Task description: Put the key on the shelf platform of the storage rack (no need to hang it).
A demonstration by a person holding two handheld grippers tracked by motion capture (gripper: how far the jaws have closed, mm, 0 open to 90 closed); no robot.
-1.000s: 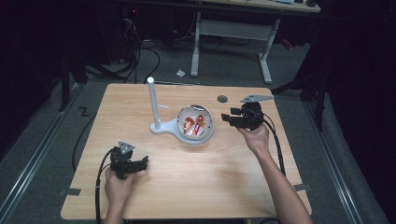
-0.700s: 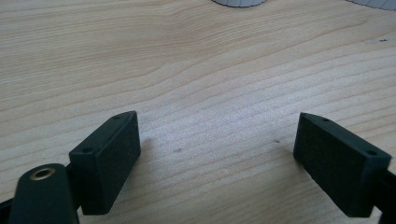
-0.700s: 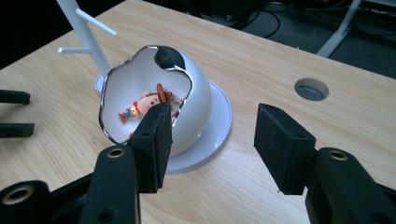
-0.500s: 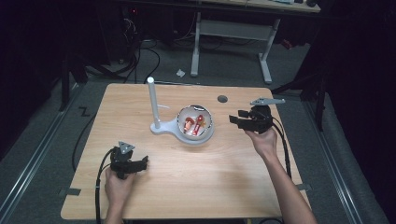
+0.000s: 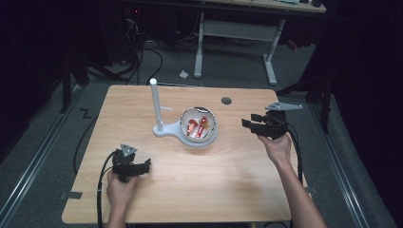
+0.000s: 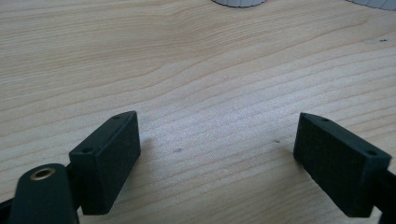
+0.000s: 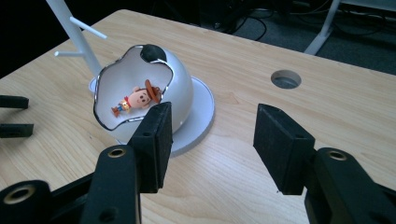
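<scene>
A white egg-shaped shell stands on a round white base with a thin white pole near the table's middle. A small cowboy toy figure in red and orange lies inside the shell. My right gripper hovers to the right of the shell, apart from it; in the right gripper view its jaws stand open and hold nothing, pointed at the shell. My left gripper rests low at the front left, open over bare wood, with nothing between its jaws.
A round cable hole is cut in the wooden table behind the shell. Short pegs stick out of the pole. The other gripper's jaws show at the far left of the right gripper view. Dark floor, cables and a desk frame lie beyond.
My right gripper has drawn back to the right, away from the shell, still open. The left gripper has not moved.
</scene>
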